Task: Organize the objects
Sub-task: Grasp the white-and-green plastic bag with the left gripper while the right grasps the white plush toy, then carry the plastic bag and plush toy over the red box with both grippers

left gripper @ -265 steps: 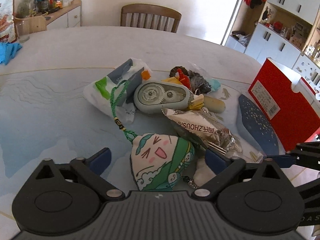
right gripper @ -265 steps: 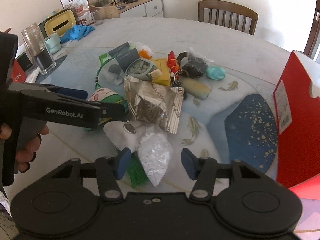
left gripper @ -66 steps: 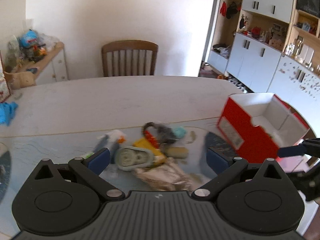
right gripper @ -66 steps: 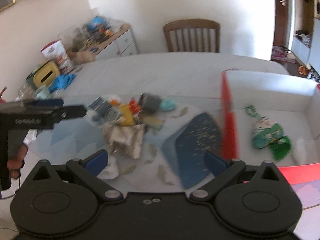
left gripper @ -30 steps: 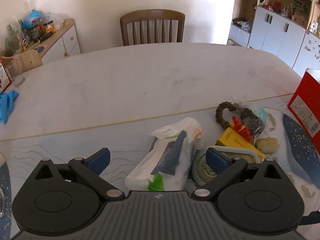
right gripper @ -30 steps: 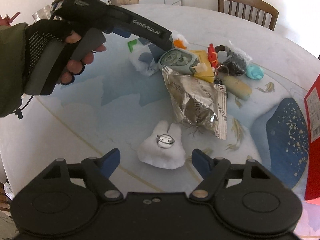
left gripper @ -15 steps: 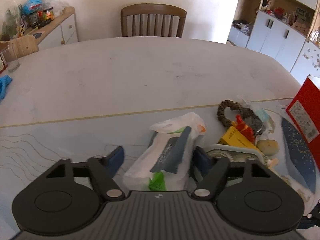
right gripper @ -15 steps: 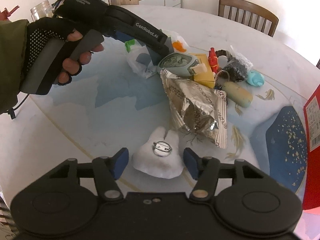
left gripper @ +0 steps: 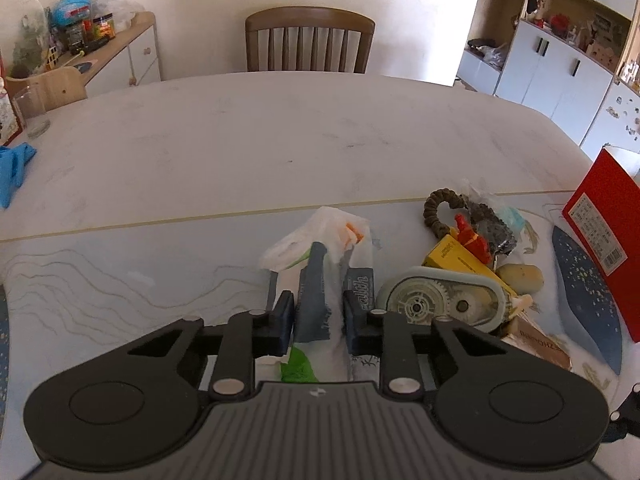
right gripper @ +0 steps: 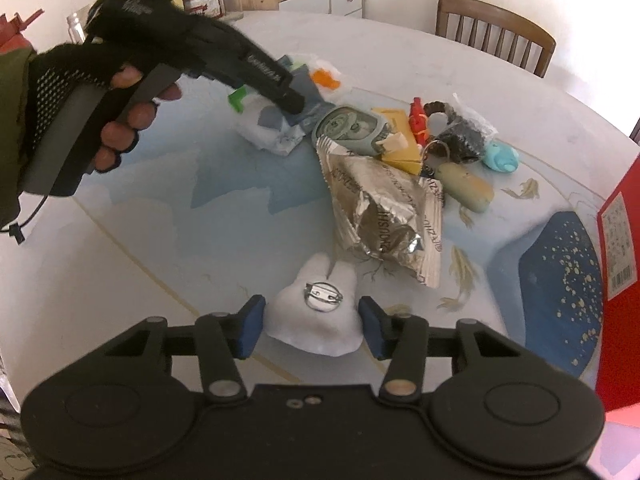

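My left gripper (left gripper: 319, 317) is shut on a white plastic wipes pack (left gripper: 320, 264) with grey, green and orange print; the pack also shows in the right wrist view (right gripper: 276, 120), under the left gripper. My right gripper (right gripper: 311, 327) is partly closed around a white plush brooch (right gripper: 316, 316) with a round metal pin back; its pads (right gripper: 250, 326) stand close beside the plush. A pile lies to the right: grey tape dispenser (left gripper: 440, 302), yellow box (left gripper: 460, 258), silver foil bag (right gripper: 384, 208), beige tube (right gripper: 464, 186).
A red box (left gripper: 604, 240) stands at the right edge, next to a dark blue mat (right gripper: 560, 284). A teal lump (right gripper: 502, 156) and dark beads bag (right gripper: 464, 132) lie behind the pile. A chair (left gripper: 310, 40) and a glass (left gripper: 32, 114) are far off.
My left gripper has closed on the wipes pack. My right gripper has moved down onto the white plush brooch and narrowed around it.
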Demonstrator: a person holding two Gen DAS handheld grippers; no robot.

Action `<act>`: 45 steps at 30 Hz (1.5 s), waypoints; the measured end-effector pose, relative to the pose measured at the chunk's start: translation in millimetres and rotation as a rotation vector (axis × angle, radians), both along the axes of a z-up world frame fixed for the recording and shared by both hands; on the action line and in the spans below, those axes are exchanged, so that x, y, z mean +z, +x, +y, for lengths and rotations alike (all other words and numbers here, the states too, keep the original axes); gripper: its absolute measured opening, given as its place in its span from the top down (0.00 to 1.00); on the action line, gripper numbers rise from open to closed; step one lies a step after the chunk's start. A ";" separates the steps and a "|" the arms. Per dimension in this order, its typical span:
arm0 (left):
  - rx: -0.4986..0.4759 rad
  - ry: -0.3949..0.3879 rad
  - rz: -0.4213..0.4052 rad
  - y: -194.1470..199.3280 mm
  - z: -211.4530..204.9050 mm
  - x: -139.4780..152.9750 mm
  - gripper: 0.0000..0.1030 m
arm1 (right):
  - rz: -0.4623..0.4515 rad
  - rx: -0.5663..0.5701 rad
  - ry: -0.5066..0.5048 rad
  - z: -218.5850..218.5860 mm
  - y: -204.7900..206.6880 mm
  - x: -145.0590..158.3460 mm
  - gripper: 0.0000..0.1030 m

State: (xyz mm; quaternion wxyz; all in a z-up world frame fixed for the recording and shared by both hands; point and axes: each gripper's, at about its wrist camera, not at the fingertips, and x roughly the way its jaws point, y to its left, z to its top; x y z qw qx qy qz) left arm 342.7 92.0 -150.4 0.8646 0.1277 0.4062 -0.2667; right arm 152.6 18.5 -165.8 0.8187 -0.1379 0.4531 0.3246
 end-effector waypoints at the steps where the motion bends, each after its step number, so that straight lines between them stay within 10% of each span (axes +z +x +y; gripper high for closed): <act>1: 0.002 -0.002 0.003 -1.8 1.4 1.2 0.79 | 0.002 -0.004 0.008 -3.1 -0.8 2.1 0.53; 24: 0.029 -0.026 -0.036 -84.2 -10.2 78.7 0.79 | -0.098 -0.077 0.139 -92.2 -27.8 82.5 0.53; 45: -0.171 -0.057 -0.039 -170.0 -137.2 113.1 0.79 | -0.182 -0.235 0.139 -209.2 5.8 120.7 0.53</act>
